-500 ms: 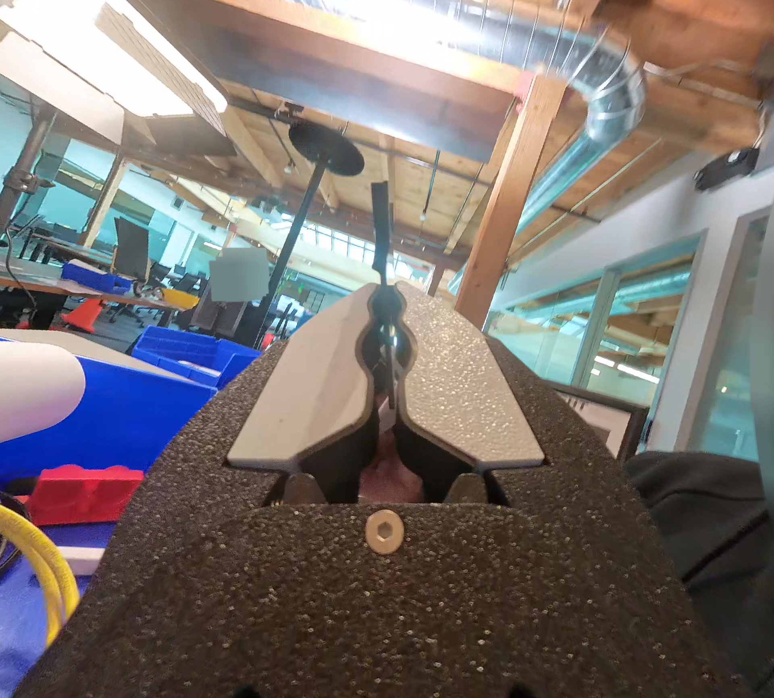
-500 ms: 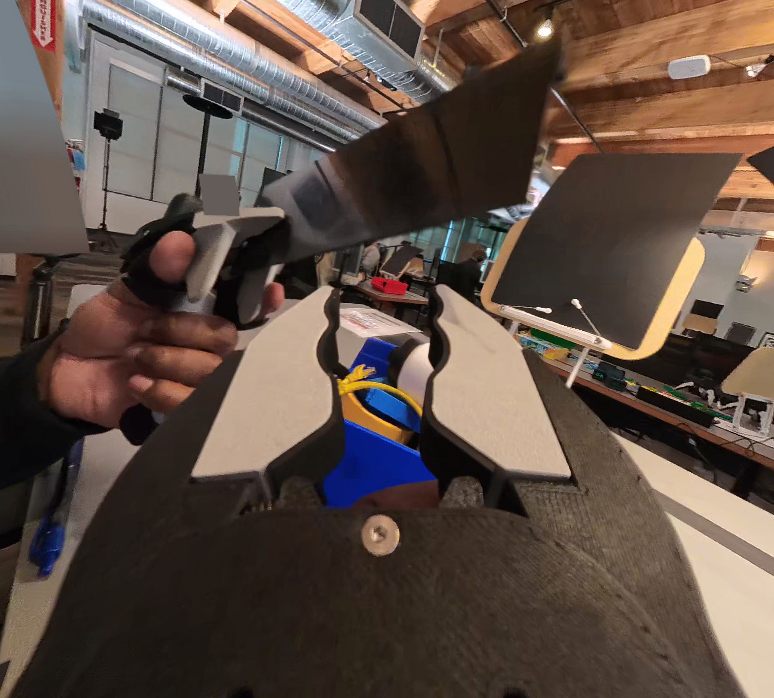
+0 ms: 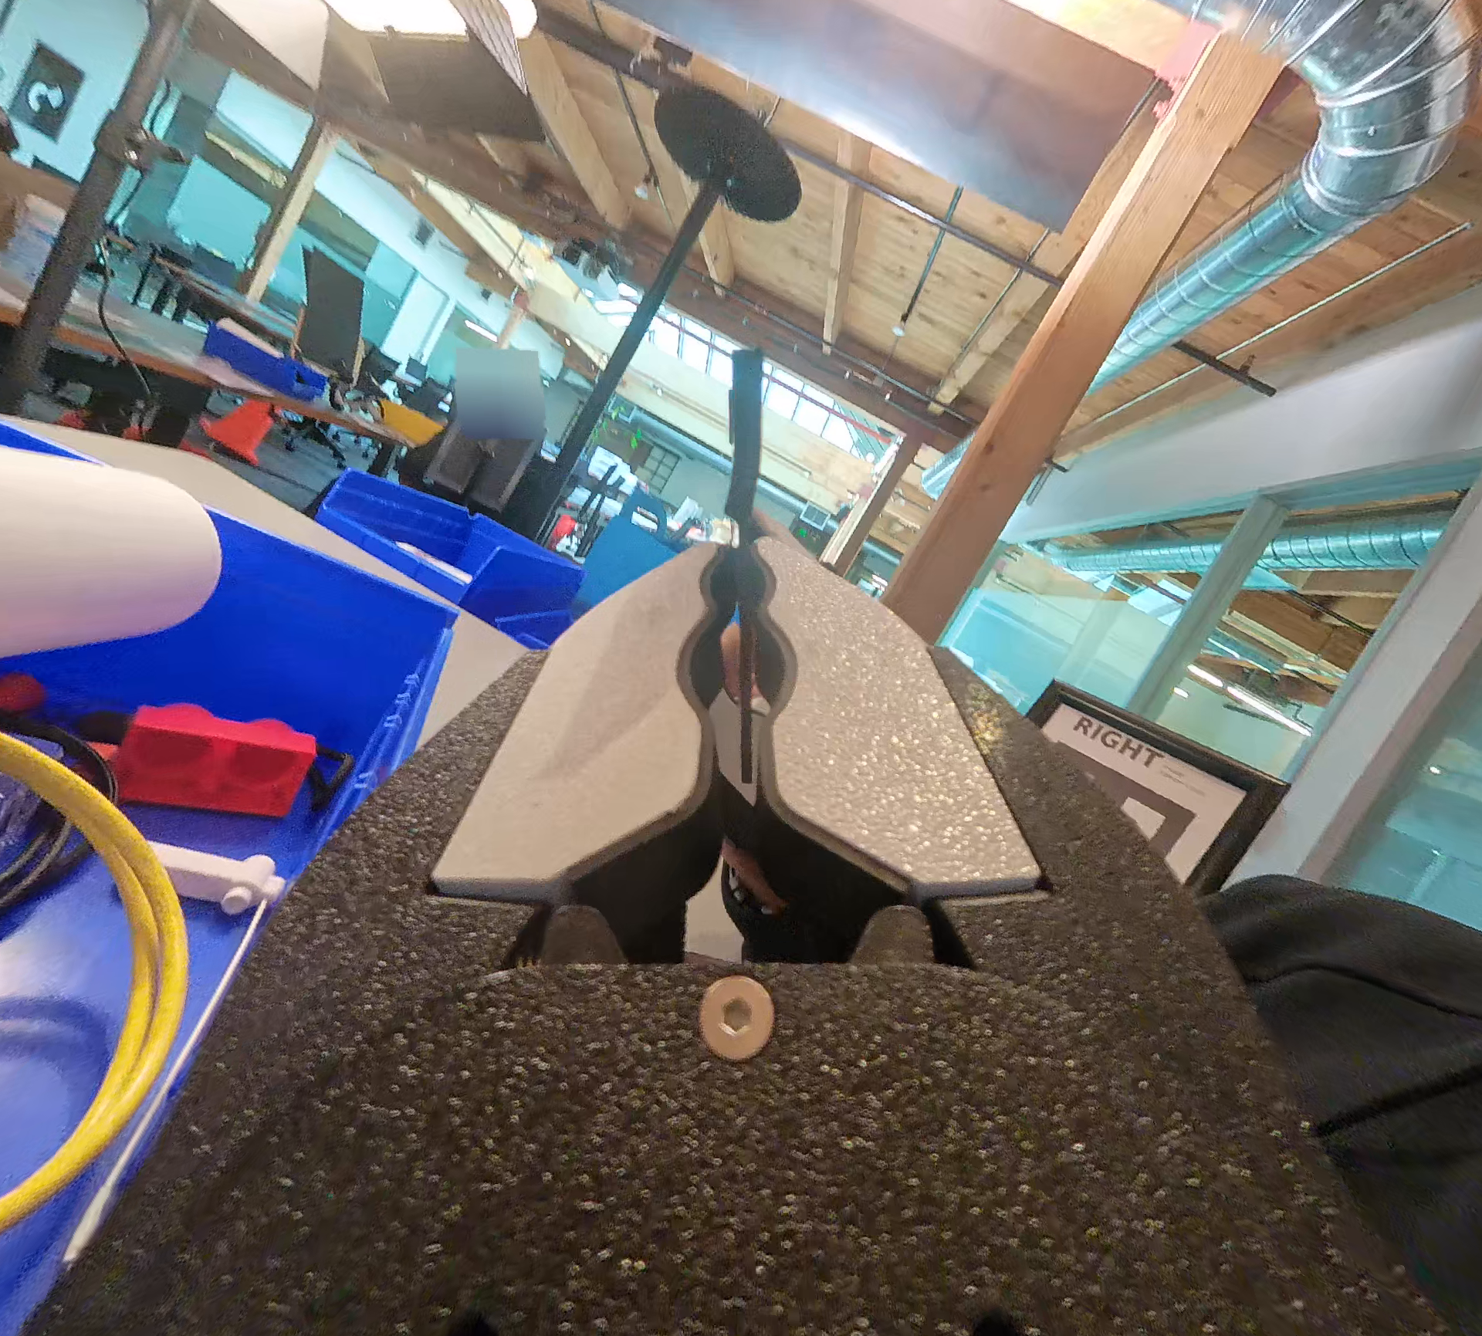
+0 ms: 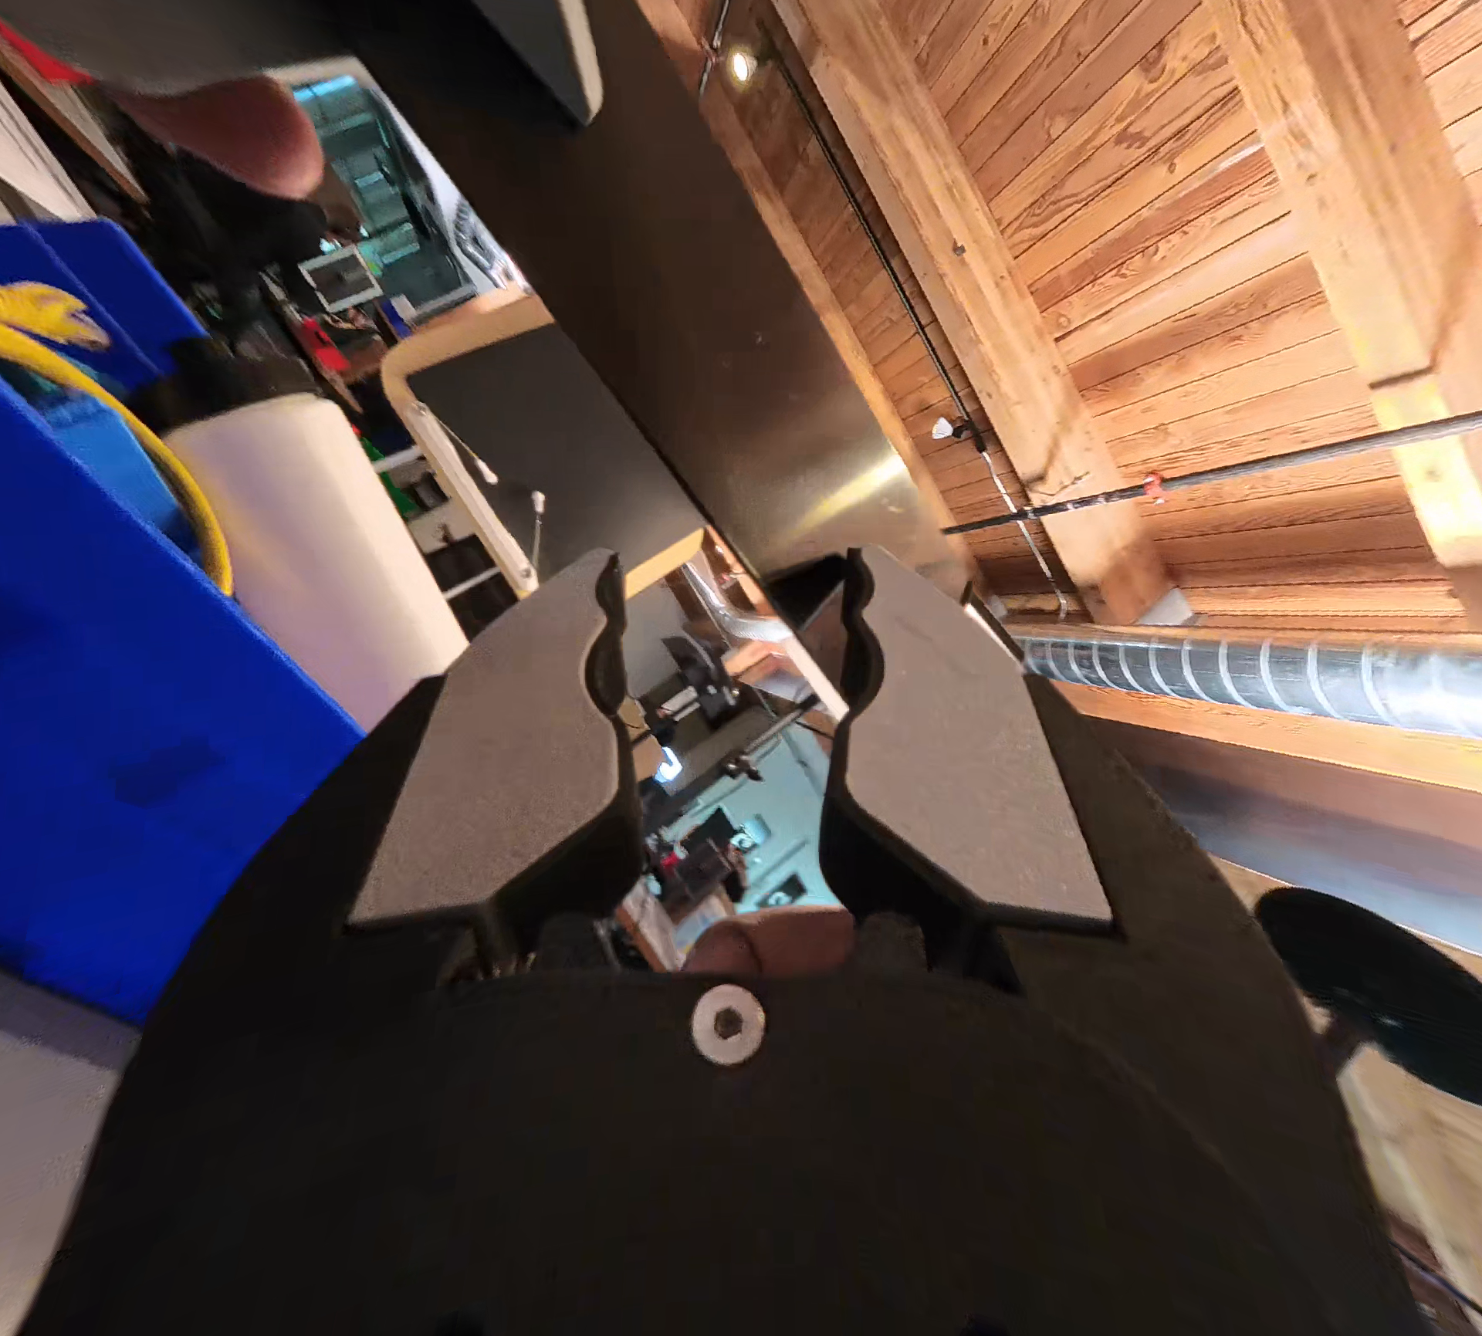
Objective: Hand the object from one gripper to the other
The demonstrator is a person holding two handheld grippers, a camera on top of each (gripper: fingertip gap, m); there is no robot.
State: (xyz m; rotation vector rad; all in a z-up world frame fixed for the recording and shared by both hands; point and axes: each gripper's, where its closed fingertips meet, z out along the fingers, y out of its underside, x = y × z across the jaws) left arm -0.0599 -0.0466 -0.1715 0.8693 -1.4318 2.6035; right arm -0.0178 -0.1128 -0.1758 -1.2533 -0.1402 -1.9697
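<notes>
Left wrist view first: far left there's a white roll [image 3: 88,560] poking in over a blue bin [image 3: 321,648], with a yellow cable [image 3: 152,977] and a red block [image 3: 212,756] lying inside it. Middle of the frame, the left gripper [image 3: 742,560] is pinched tight on a thin black sheet [image 3: 744,431], seen edge-on, sticking up out past the tips. Off to the right there's a framed sign [image 3: 1155,776] and a dark sleeve [image 3: 1363,977].

Right wrist view: blue bin [image 4: 120,736] and white roll [image 4: 321,536] on the left, a fingertip [image 4: 249,127] up top. The black sheet [image 4: 641,335] runs diagonally down from the top left to just past the tips of the right gripper [image 4: 734,576]. That gripper's fingers are spread wide with nothing between them. Can't tell whether the sheet touches it.
</notes>
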